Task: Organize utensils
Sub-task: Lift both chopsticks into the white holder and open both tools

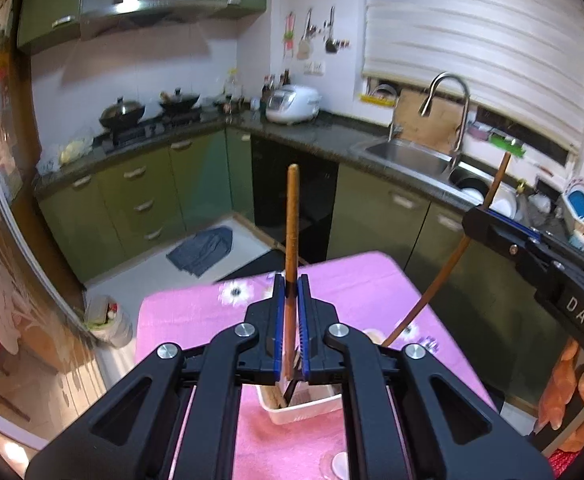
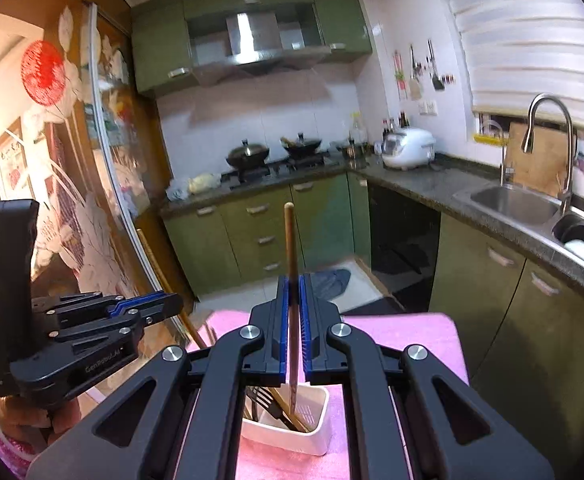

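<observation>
My left gripper (image 1: 291,286) is shut on a wooden-handled utensil (image 1: 292,216) that stands upright, its lower end in the white utensil holder (image 1: 303,410) on the pink tablecloth. My right gripper (image 2: 292,284) is shut on a second wooden-handled utensil (image 2: 290,240), its metal lower part reaching into the same holder (image 2: 292,436). The holder also has a black slotted spatula (image 2: 258,398) and wooden sticks in it. The right gripper (image 1: 487,216) with its long handle (image 1: 447,272) shows at the right of the left wrist view. The left gripper (image 2: 172,304) shows at the left of the right wrist view.
The pink floral tablecloth (image 1: 188,312) covers a small table. Beyond it are green cabinets, a dark counter with a sink (image 1: 407,156), a rice cooker (image 1: 293,104) and woks on the stove (image 1: 148,114). A trash bin (image 1: 106,320) and a grey cloth (image 1: 202,250) are on the floor.
</observation>
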